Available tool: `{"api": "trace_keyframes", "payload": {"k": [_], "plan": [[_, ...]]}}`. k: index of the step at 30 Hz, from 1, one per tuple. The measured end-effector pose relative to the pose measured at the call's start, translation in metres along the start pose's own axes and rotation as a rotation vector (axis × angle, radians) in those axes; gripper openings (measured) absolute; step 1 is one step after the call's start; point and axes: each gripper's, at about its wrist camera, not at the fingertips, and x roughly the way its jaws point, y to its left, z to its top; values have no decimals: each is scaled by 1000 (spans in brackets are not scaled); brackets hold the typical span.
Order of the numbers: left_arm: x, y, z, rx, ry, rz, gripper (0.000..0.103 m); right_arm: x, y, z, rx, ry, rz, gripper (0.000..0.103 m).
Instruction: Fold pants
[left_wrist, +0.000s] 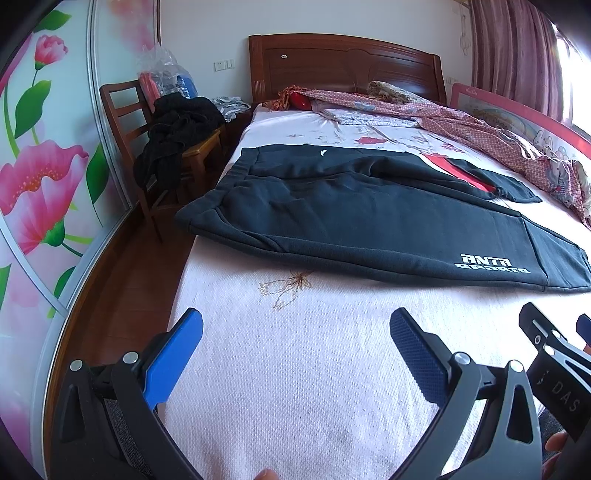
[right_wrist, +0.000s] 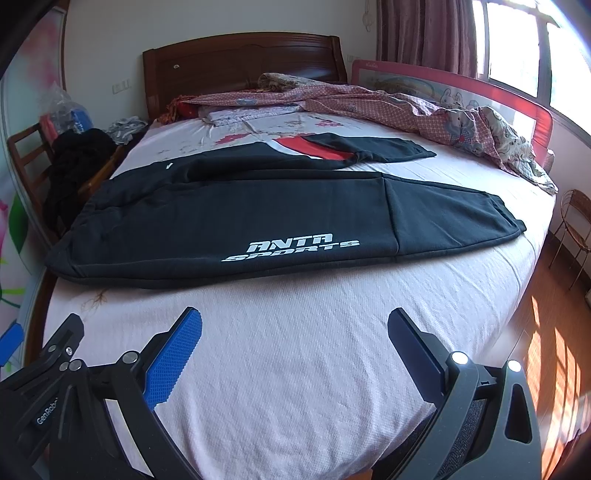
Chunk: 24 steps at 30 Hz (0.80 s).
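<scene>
1. One pair of black pants (right_wrist: 258, 218) lies flat across the bed (right_wrist: 314, 350), both legs spread.
2. Left tool (left_wrist: 295, 332) and right tool (right_wrist: 294, 328): two, each wide apart, empty, short of the pants.

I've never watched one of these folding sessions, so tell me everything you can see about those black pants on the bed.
The black pants look like thick, soft sweatpants, laid flat across the pink bedsheet. The waistband lies toward the chair side, the cuffs toward the window side. The near leg carries white ANTA SPORTS lettering; the far leg angles away and shows a red and white panel. They are unfolded, with slight wrinkles near the waist. Neither gripper touches them.
</scene>
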Motion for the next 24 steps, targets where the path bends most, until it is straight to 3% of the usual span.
{"api": "trace_keyframes", "payload": {"k": [5, 10, 12, 15, 18, 20, 24], "plan": [[2, 1, 0, -3, 12, -20, 101, 2, 1, 1, -27, -6, -18, 100], [17, 27, 15, -132, 78, -145, 101, 8, -5, 1, -30, -9, -31, 100], [27, 39, 20, -160, 115, -149, 101, 10, -8, 1, -22, -12, -33, 100], [44, 61, 27, -291, 152, -258, 101, 14, -12, 0, -8, 11, -33, 100], [62, 79, 35, -467, 174, -424, 101, 17, -14, -1, 4, 18, -27, 100], [84, 92, 41, -645, 251, -576, 101, 19, -14, -2, 5, 41, -28, 100], [132, 103, 41, -970, 427, -720, 101, 21, -14, -2, 9, 54, -24, 100]]}}
